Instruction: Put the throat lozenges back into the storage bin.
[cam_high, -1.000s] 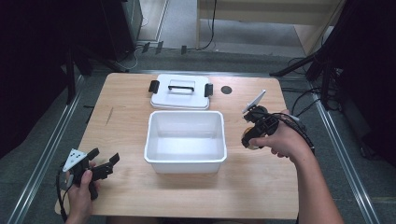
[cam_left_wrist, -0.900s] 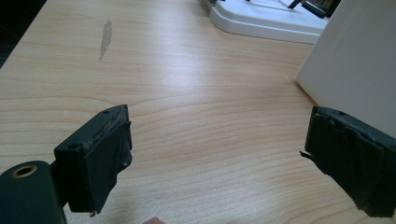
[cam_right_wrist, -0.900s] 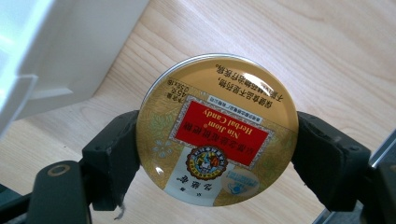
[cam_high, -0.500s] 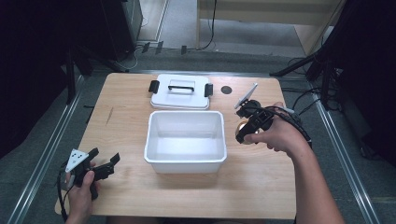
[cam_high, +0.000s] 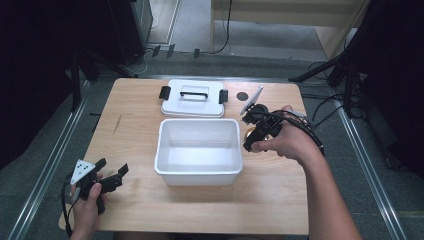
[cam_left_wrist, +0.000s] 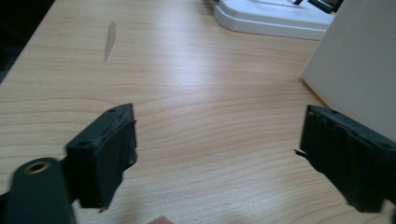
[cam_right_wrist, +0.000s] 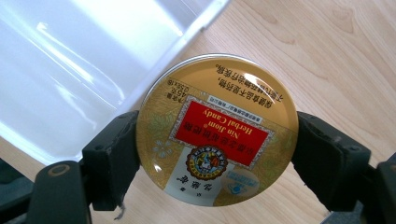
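Since a second ago my right tool (cam_high: 252, 135) has moved in toward the white tub (cam_high: 198, 150), from out over the bare surface (cam_high: 280, 200) to just beside the tub's right wall. My left tool (cam_high: 107, 176) has stayed where it was, near the front left corner of the surface, well apart from the tub. Tub and lid (cam_high: 194, 98) have not shifted.

From the high view the thing in my right tool is mostly covered by my right hand (cam_high: 285, 142); only a bit of gold shows by the tub's right rim. The right gripper view makes it plain: a round gold candy tin (cam_right_wrist: 218, 131) with a red label, print upside down to the camera. I cannot tell whether the tin is touching the tub's rim or just off it. A small dark round mark (cam_high: 242, 95) sits right of the lid, too small to identify. The tub's wall is cut off at the right edge of the left gripper view.

Right tool: jaws clamped on the tin, one on each side of its edge, tin face toward the camera, over wood just beside the tub's corner. Left tool: jaws wide apart, holding nothing, bare wood between them, resting low at the surface in my left hand (cam_high: 87, 207).
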